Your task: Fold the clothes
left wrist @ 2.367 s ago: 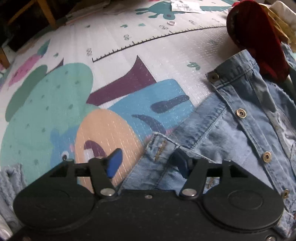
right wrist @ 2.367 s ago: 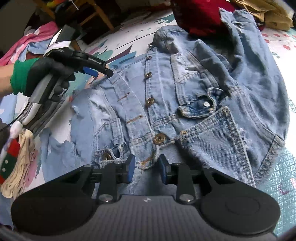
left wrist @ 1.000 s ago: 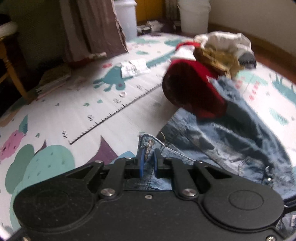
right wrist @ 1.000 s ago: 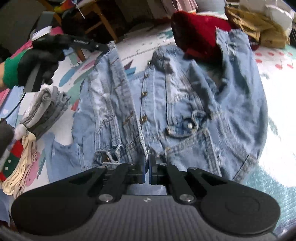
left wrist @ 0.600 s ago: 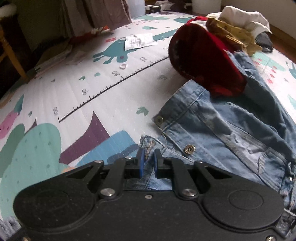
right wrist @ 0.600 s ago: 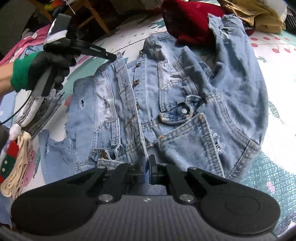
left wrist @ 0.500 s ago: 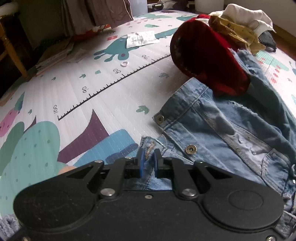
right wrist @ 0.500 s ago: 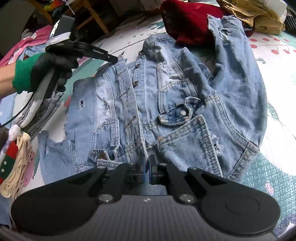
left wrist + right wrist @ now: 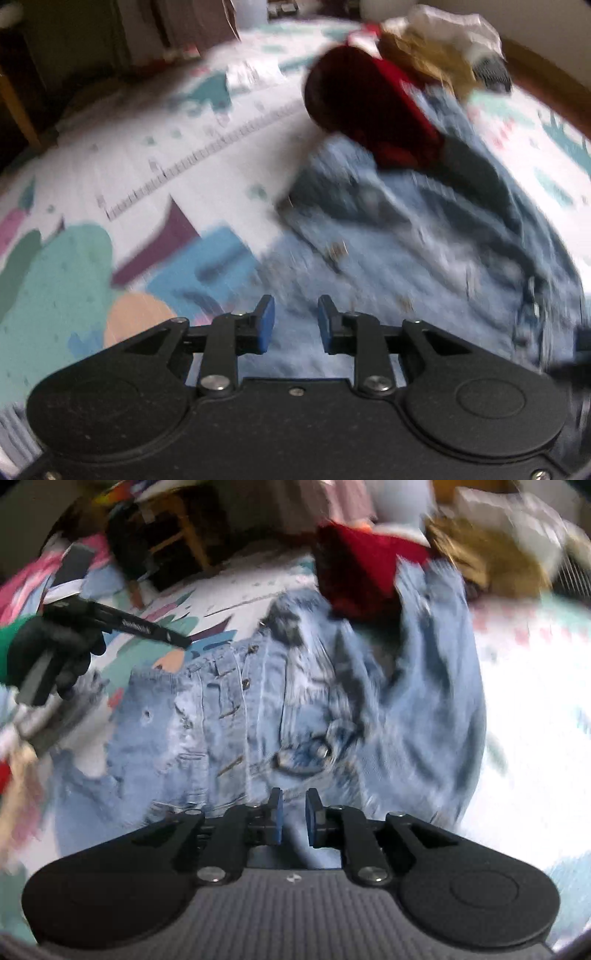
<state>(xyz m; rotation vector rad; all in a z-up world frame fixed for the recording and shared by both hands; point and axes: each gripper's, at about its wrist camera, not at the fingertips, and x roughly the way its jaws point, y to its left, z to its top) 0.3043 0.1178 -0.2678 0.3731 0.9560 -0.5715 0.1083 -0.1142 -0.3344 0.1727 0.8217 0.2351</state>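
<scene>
Lying flat on play mat (image 9: 122, 177): denim jacket (image 9: 424, 716). Left tongs (image 9: 292, 324), right tongs (image 9: 293, 821) just opening, both parted, nothing pinched, denim beneath. Frames blurred.

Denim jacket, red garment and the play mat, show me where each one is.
Denim jacket (image 9: 424, 709): right wrist view, on the broad right panel.
Red garment (image 9: 362, 572): right wrist view, on its middle, above the jacket's collar.
Play mat (image 9: 122, 177): left wrist view, on a bare white stretch by the ruler print.
</scene>
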